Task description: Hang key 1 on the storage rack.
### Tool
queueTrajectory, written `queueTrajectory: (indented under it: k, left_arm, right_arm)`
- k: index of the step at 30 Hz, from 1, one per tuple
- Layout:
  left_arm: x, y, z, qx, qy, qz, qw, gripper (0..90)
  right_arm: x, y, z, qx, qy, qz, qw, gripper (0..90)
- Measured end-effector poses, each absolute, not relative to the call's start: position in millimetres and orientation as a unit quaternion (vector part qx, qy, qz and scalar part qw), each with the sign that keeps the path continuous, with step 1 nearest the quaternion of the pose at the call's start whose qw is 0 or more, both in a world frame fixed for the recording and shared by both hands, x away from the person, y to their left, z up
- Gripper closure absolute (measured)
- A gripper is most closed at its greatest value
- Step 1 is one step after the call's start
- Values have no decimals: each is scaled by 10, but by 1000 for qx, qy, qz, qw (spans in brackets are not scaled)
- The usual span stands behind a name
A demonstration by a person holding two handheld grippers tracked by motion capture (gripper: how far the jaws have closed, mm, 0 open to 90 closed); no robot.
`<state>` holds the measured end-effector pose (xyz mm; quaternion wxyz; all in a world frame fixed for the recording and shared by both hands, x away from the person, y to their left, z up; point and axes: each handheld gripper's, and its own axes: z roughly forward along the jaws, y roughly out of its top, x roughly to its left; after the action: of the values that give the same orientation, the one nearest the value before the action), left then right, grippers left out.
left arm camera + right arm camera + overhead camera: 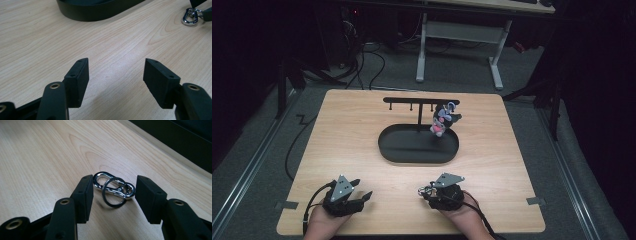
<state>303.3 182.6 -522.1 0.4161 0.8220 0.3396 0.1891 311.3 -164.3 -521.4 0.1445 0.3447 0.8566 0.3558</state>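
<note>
Silver carabiner clip (113, 188) with ring lies on table (37, 157), frame centre, between wide-spread jaws of right gripper (113, 196), untouched. Left gripper (116, 80) jaws wide, empty.

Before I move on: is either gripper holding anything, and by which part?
Nothing is held. The right gripper stands open around the carabiner clip on the table; the left gripper is open.

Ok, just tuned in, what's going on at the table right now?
A person holds a gripper in each hand at the near edge of the wooden table. The right gripper is open, its fingers on either side of a silver carabiner clip with a ring, which lies on the wood ungrasped. The left gripper is open over bare wood. Farther back, a small plush keychain hangs from a black rack over an oval tray.
</note>
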Motion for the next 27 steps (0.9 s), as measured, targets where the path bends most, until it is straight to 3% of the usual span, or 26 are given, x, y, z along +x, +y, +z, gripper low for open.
queueTrajectory:
  k: [5,9,10,18,27]
  left_arm:
    - [3034,1832,-5220,821,341,189,416,381]
    - [3038,1822,-5223,823,339,189,415,381]
    - [3038,1817,-5224,823,338,189,415,381]
    - [3034,1836,-5221,823,339,190,414,381]
    - [3039,1838,-5212,823,338,189,415,381]
  right_arm:
    - [3122,-1682,-5209,348,856,351,152,564]
    - [3134,-1763,-5190,360,847,357,158,667]
    - [3140,-1795,-5185,363,846,358,158,727]
    - [3181,-1826,-5214,361,849,353,153,881]
    - [3183,-1876,-5195,367,848,350,154,885]
